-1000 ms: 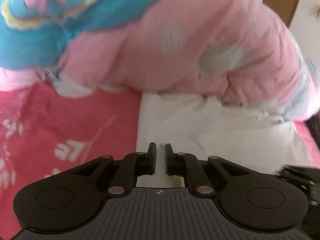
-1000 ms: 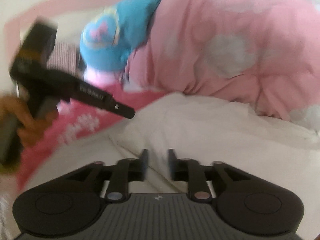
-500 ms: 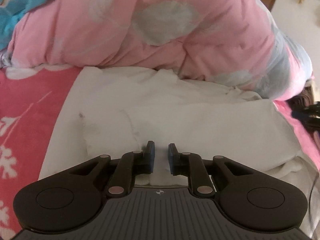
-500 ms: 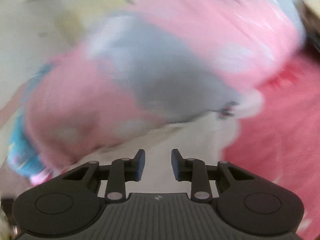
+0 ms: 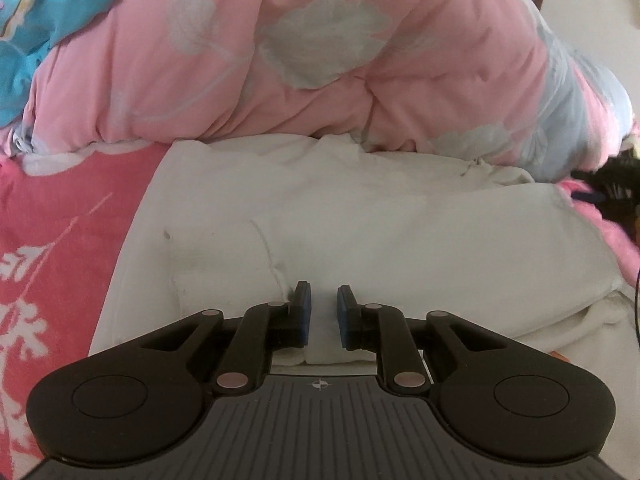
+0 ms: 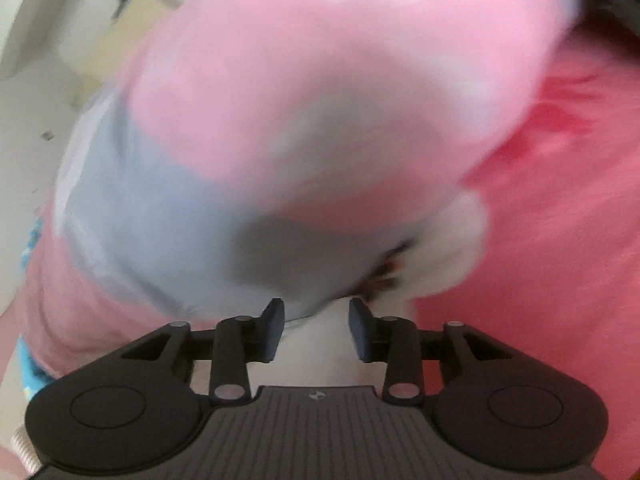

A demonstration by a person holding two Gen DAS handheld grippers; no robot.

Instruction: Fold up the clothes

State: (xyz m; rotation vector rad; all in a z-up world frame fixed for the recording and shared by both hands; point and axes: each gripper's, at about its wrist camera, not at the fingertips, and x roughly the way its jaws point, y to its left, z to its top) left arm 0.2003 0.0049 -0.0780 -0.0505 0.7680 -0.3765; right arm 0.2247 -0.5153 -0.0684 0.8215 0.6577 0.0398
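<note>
A white garment (image 5: 360, 232) lies folded on the pink patterned bedsheet (image 5: 60, 240). My left gripper (image 5: 322, 304) hangs low over its near edge. The jaws stand a narrow gap apart, white cloth shows in the gap, and the pads do not press on it. The right wrist view is blurred by motion. My right gripper (image 6: 316, 320) is opening at a white cloth corner (image 6: 320, 344), close under the pink and grey-blue quilt (image 6: 280, 120). Nothing is gripped between its fingers.
A bulky pink quilt (image 5: 300, 60) with grey flowers is heaped just behind the garment. A blue patterned cloth (image 5: 36, 12) lies at the far left. Something dark and blurred (image 5: 612, 196) sits at the right edge. Pink sheet (image 6: 560, 280) spreads to the right.
The left gripper's gap widened slightly as it moved right over the garment, then held still. The right gripper swung fast to the right, rolled, and its jaws widened.
</note>
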